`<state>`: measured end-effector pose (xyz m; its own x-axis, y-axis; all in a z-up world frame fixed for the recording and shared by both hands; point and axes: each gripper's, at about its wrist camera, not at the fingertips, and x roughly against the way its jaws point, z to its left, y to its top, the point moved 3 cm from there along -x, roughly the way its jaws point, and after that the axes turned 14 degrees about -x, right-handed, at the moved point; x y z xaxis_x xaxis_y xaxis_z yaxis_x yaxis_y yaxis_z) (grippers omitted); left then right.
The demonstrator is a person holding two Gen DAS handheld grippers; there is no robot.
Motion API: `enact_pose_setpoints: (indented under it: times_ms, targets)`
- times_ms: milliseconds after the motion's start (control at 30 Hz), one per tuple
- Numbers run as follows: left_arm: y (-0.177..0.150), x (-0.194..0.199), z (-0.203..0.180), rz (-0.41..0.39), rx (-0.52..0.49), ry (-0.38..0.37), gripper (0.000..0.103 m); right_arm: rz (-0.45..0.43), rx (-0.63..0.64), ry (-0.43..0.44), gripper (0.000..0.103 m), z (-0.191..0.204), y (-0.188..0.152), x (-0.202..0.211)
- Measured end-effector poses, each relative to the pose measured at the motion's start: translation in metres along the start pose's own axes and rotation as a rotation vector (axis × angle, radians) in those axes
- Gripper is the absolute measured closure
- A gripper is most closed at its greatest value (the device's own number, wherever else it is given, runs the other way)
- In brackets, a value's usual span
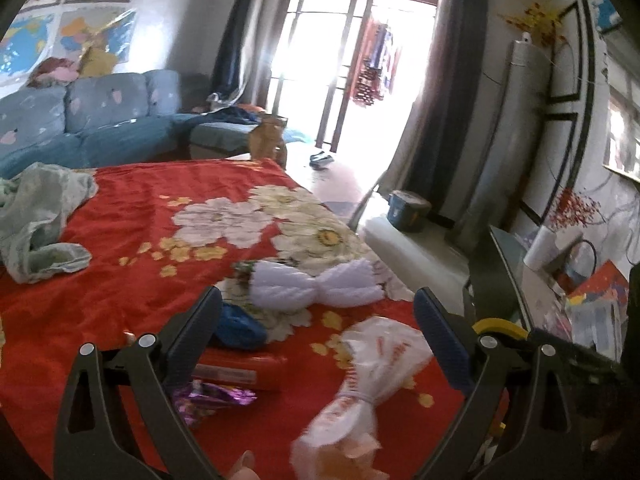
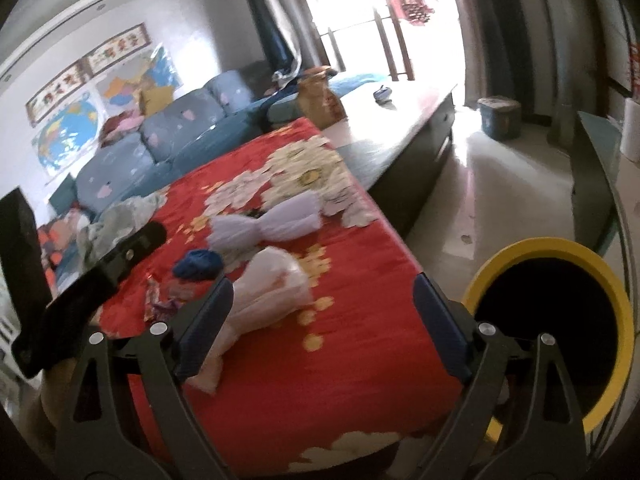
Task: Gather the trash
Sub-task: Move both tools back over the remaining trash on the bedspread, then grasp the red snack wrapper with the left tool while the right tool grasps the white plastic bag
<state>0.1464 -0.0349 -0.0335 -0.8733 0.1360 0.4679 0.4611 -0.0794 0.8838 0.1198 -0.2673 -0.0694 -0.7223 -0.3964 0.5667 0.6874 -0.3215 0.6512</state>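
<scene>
Red floral cloth point(image 2: 360, 340) covering the bench; trash lies scattered on its near half. Round black bin with a yellow rim point(image 2: 560, 320) stands at the near right, just beside the bench edge; its interior is dark, contents not discernible. Knotted translucent plastic bag with red print point(image 1: 360, 392) lies between the spread fingers of the left claw point(image 1: 318, 336), which is wide open and holds nothing. Right claw point(image 2: 322, 316), equally wide open and empty, hangs above the cloth. Purple foil wrapper point(image 1: 216, 398) lies left of the bag. Closing at the bag's knotted waist would probably give the surest grip.
</scene>
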Motion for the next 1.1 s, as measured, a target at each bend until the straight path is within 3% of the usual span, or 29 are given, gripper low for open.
enact_pose_setpoints:
  times_ms: [367, 633, 767, 967, 1100]
  targets:
    - [-0.011, 0.004, 0.044, 0.032, 0.065, 0.084, 0.010, 0.110, 0.070, 0.057, 0.019, 0.049, -0.029, -0.025]
    - [-0.035, -0.002, 0.083, 0.128, 0.128, 0.148, 0.010, 0.186, 0.104, 0.049, 0.019, 0.069, -0.053, -0.048]
    - [-0.051, -0.009, 0.097, 0.195, 0.173, 0.142, 0.011, 0.228, 0.101, 0.042, 0.019, 0.076, -0.063, -0.061]
    - [-0.076, -0.021, 0.110, 0.269, 0.268, 0.093, 0.034, 0.279, 0.067, 0.046, 0.019, 0.083, -0.075, -0.078]
    - [-0.085, -0.027, 0.116, 0.292, 0.318, 0.066, 0.044, 0.301, 0.045, 0.057, 0.019, 0.084, -0.080, -0.087]
